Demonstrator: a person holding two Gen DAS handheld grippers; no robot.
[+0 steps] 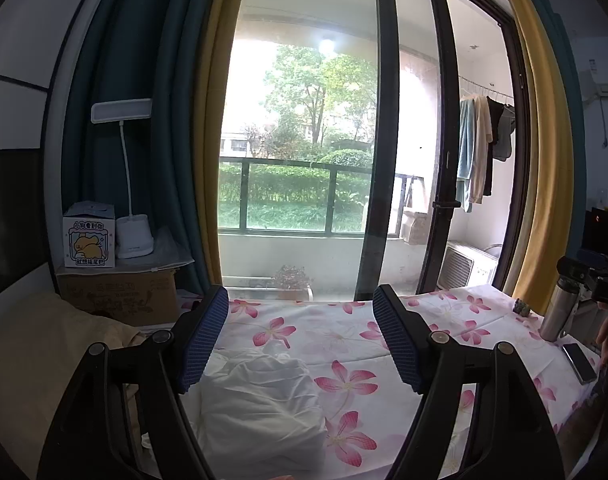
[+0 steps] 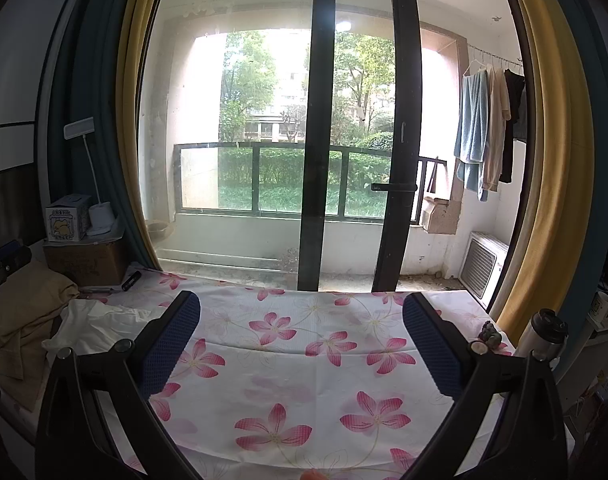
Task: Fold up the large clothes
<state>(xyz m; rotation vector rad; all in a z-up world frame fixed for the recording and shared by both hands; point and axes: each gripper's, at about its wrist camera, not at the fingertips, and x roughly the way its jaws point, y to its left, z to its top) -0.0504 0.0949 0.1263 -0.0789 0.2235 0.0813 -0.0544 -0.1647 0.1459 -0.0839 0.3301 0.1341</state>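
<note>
Left tool (image 1: 300,340) held above the desk with its two blue-padded fingers (image 1: 202,344) spread wide apart and nothing between them. Hovered over a crumpled white garment (image 1: 260,404) lying bunched on the flowered cloth (image 1: 343,384) near the desk's left edge, not touching it as far as could be seen. Same white garment (image 2: 92,328) visible from the right wrist camera at the desk's left side, just beside a rumpled tan garment (image 2: 28,320) piled at the left edge, the two touching or overlapping.

Right tool (image 2: 302,344) held over the middle of the desk, jaws likewise wide apart and gripping nothing, only bare flowered cloth (image 2: 296,380) under and ahead of it.

Cardboard box (image 1: 120,296) stood at the far left corner, carrying a small printed carton (image 1: 88,238) and, just beside it, a white lamp (image 1: 132,236) with its thin neck rising to a flat head. Steel flask (image 1: 559,308) upright at the desk's right edge, a dark phone (image 1: 579,362) lying flat near it and a small dark figurine (image 1: 521,307) toward the far right corner. Flask (image 2: 541,334) and figurine (image 2: 489,332) seen again at the right edge from the right wrist camera.

Beyond the far edge, a glass sliding door (image 2: 319,128) framed by yellow curtains (image 2: 543,160), with clothes hung on a balcony rail (image 2: 487,128) outside.
</note>
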